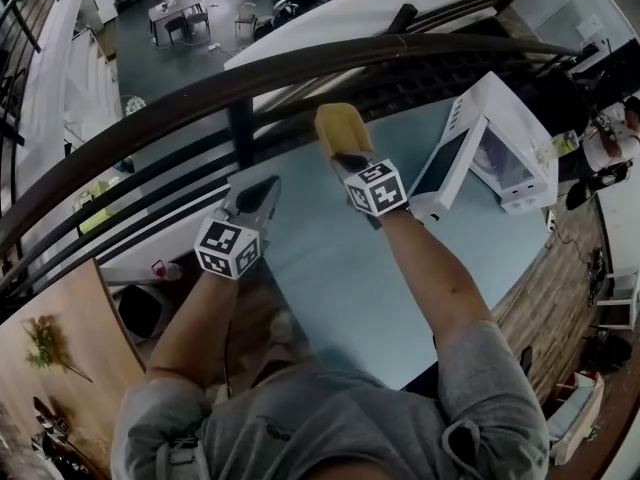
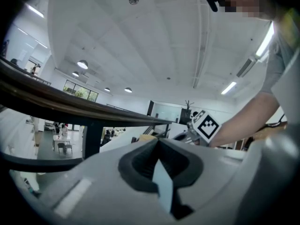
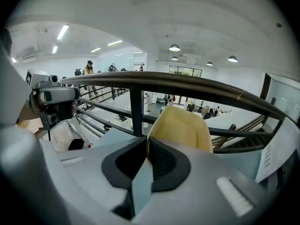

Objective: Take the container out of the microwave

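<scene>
**Head view showing the container out of the microwave, pinched by its rim in the right tool**

Head view is showing the yellow container (image 1: 340, 128) hanging from the right tool (image 1: 345, 154) over the far edge of the pale blue worktop (image 1: 330, 278), just in front of the dark railing (image 1: 240, 80). It is sitting well apart from the white microwave (image 1: 505, 158), whose door (image 1: 445, 168) is standing open at the right. The right tool's jaws are standing nearly together, pressing on the container's thin wall near one side of the rim. The left tool (image 1: 262, 196) is hanging beside it with its jaws together and nothing between them.

The main risk is looking like the grip itself. With the jaws biting only a narrow strip of rim, the container may be swinging or twisting about that point, and a quick lowering could be working it loose. The left tool is giving no support underneath. The spot is also risky: a set-down this near the far edge could be tipping the container off the worktop towards the railing.

Whether the container's base is touching the worktop or hanging just above it is not showing in any view. Its inside and any contents are staying hidden behind its wall. The microwave cavity is looking washed out, and the left gripper view is catching mostly ceiling.
</scene>
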Demonstrator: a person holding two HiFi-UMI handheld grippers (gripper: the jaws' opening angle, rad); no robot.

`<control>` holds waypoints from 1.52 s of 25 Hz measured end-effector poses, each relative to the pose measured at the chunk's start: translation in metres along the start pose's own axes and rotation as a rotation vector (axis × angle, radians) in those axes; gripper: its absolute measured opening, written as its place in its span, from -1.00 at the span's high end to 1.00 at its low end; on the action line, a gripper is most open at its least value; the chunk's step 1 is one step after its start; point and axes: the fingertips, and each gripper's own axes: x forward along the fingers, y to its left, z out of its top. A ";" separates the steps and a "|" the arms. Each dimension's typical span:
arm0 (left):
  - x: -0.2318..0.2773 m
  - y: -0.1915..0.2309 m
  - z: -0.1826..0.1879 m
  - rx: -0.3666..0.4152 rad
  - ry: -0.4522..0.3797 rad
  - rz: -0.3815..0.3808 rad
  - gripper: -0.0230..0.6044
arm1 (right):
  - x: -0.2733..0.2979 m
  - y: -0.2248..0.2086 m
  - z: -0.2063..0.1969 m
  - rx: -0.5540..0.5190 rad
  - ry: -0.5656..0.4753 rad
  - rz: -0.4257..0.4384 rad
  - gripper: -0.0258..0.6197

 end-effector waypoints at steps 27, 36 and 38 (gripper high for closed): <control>-0.009 0.015 -0.051 -0.057 0.061 0.022 0.84 | 0.054 0.026 -0.077 0.035 0.054 -0.010 0.85; -0.013 0.019 -0.058 -0.063 0.068 0.030 0.84 | 0.066 0.032 -0.085 0.036 0.065 0.000 0.85; -0.013 0.020 -0.059 -0.063 0.068 0.031 0.84 | 0.069 0.034 -0.087 0.034 0.067 0.001 0.85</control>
